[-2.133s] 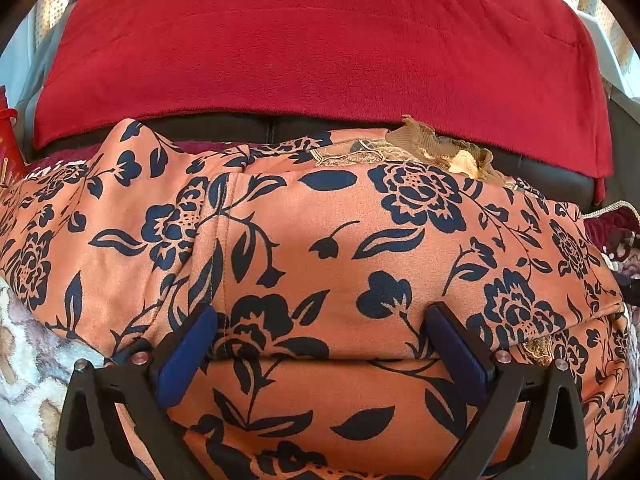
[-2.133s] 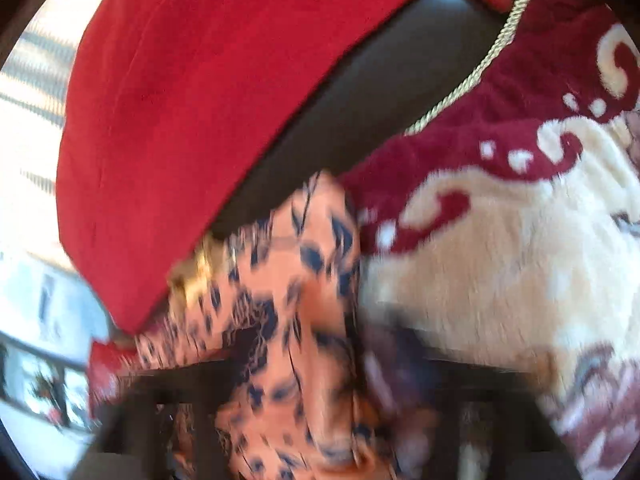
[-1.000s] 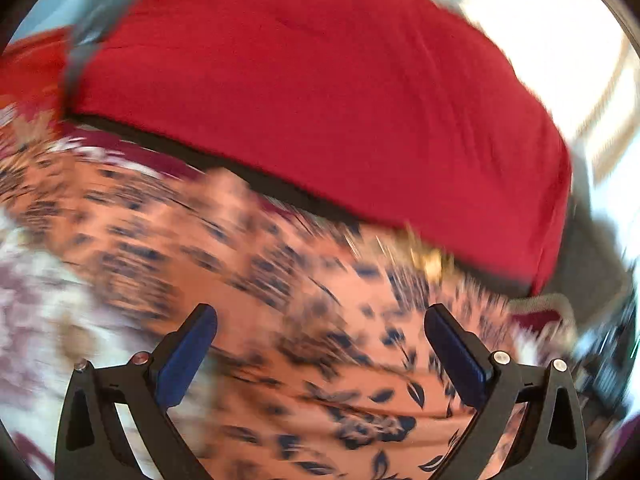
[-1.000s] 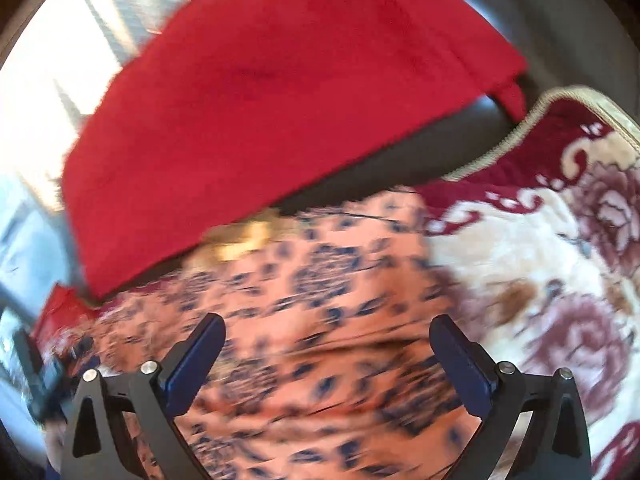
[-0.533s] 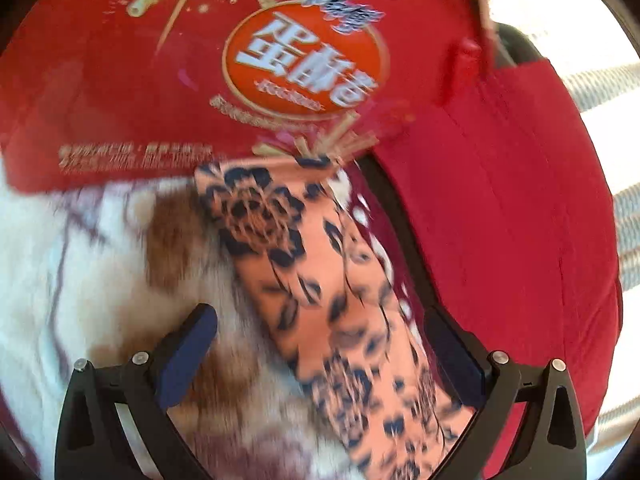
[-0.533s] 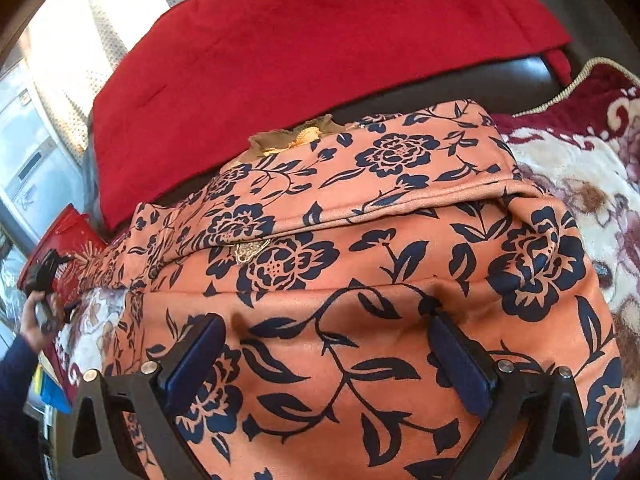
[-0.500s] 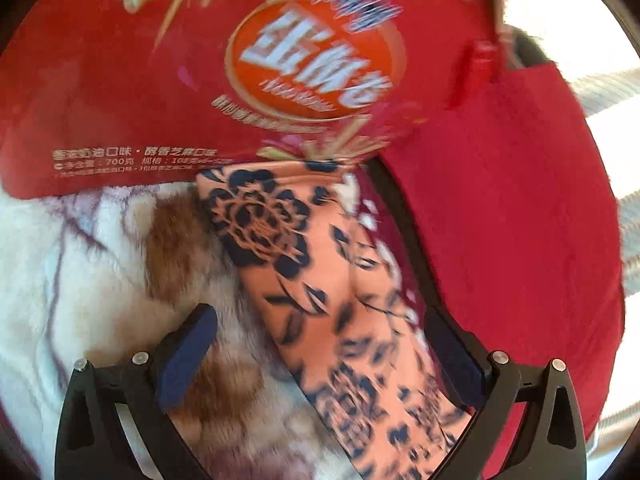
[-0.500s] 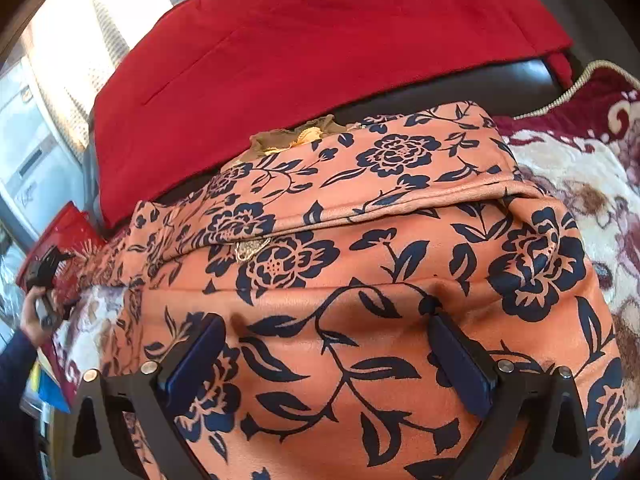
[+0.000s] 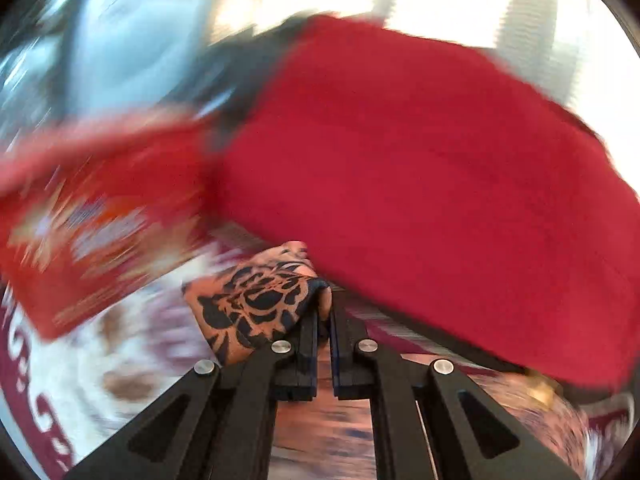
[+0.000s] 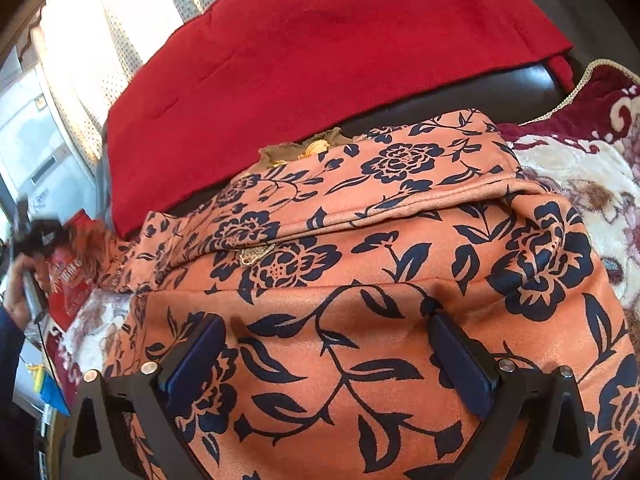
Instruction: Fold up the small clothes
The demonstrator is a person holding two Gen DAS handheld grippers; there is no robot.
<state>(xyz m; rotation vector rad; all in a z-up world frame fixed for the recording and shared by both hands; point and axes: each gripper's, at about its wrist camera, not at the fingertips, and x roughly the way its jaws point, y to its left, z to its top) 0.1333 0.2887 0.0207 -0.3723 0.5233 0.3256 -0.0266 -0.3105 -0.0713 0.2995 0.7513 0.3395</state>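
An orange garment with dark blue flowers lies partly folded on a plush floral blanket. My right gripper is open, its blue pads pressed on the cloth's near part. In the left wrist view my left gripper is shut on the garment's end, which bunches out left of the jaws. The left gripper and the hand holding it show far left in the right wrist view, at the garment's left end. The left wrist view is blurred by motion.
A red cloth drapes over the dark sofa back behind the garment. A red snack bag lies at the left. The cream and maroon blanket extends right. Curtained windows are behind.
My left gripper has closed on the garment's left end and is swinging, blurring its view. My right gripper stays open on the cloth, almost unmoved.
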